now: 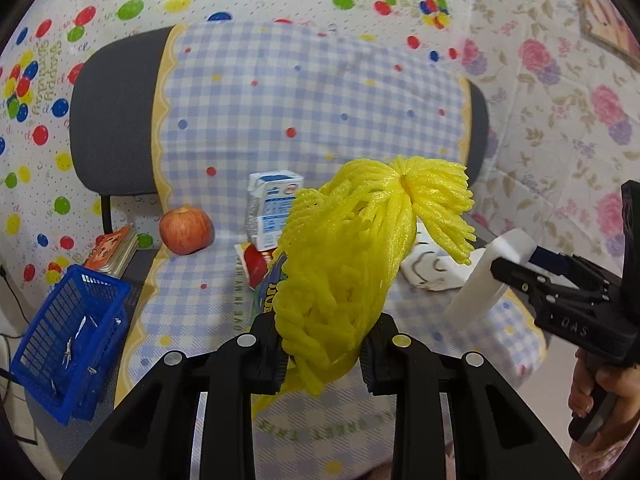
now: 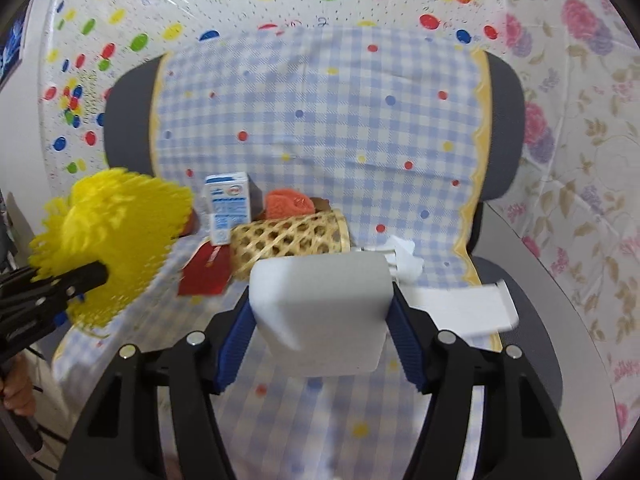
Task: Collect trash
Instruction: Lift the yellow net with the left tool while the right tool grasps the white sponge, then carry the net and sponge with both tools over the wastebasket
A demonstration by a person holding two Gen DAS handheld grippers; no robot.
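Observation:
My left gripper (image 1: 322, 354) is shut on a yellow foam fruit net (image 1: 352, 256) and holds it above the chair seat; the net also shows at the left of the right wrist view (image 2: 116, 240). My right gripper (image 2: 320, 338) is shut on a white foam block (image 2: 324, 308), which also shows in the left wrist view (image 1: 486, 276). On the seat lie a milk carton (image 1: 272, 210), a red wrapper (image 2: 206, 270), crumpled white tissue (image 2: 404, 258) and a white strip (image 2: 460, 306).
A blue plastic basket (image 1: 68, 344) stands left of the chair. An apple (image 1: 186, 230) and a woven bamboo basket (image 2: 292, 240) with an orange cloth (image 2: 288, 202) rest on the checked chair cover (image 1: 312, 112). Books (image 1: 114, 250) lie at the left.

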